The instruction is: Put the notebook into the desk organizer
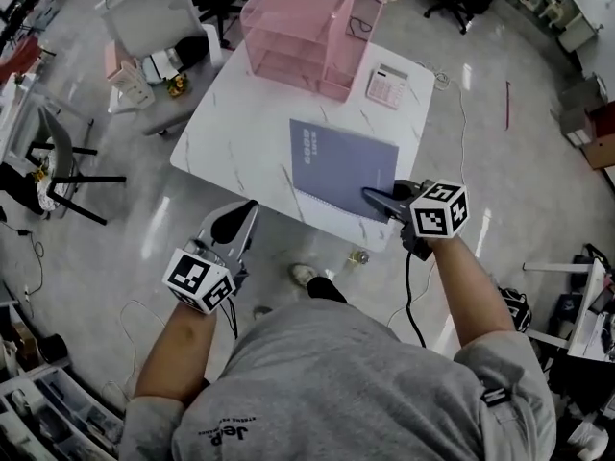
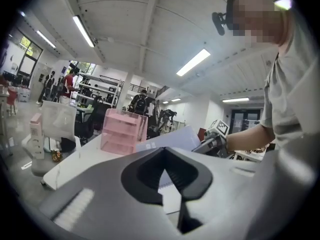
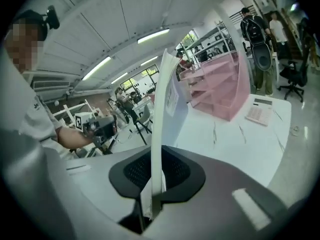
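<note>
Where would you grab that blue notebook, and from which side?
At its near right corner, from the person's side. The notebook is flat and thin, so jaws can pinch across its thickness, as the right gripper does now, leaving the far end free for the pink organizer.

Blue-grey notebook (image 1: 342,169); pink desk organizer (image 1: 307,29); white marbled table (image 1: 240,137)
</note>
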A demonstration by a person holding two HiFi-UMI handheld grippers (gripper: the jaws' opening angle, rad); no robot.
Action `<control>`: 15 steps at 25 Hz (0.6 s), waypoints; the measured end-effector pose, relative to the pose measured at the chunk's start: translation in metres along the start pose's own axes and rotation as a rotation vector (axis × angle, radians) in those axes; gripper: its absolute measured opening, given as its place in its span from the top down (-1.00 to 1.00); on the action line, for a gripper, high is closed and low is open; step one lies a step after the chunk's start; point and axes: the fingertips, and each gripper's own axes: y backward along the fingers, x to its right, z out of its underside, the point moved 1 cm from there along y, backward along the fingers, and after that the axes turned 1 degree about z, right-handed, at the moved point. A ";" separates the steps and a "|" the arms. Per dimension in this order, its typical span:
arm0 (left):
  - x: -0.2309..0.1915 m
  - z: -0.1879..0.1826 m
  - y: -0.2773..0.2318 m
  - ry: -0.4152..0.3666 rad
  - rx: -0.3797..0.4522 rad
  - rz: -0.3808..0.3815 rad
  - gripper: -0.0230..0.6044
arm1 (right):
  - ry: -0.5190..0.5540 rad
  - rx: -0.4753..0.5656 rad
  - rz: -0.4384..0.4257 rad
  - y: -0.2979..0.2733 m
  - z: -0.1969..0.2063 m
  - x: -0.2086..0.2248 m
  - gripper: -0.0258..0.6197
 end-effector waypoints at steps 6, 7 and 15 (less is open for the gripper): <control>-0.027 -0.004 0.039 -0.009 -0.002 -0.065 0.75 | -0.059 0.146 -0.110 -0.059 -0.065 -0.006 0.82; -0.030 -0.003 0.044 -0.010 -0.006 -0.076 0.75 | -0.077 0.177 -0.130 -0.067 -0.074 -0.006 0.82; -0.069 -0.011 0.041 0.002 -0.031 -0.151 0.75 | -0.167 0.280 -0.247 -0.115 -0.125 0.010 0.82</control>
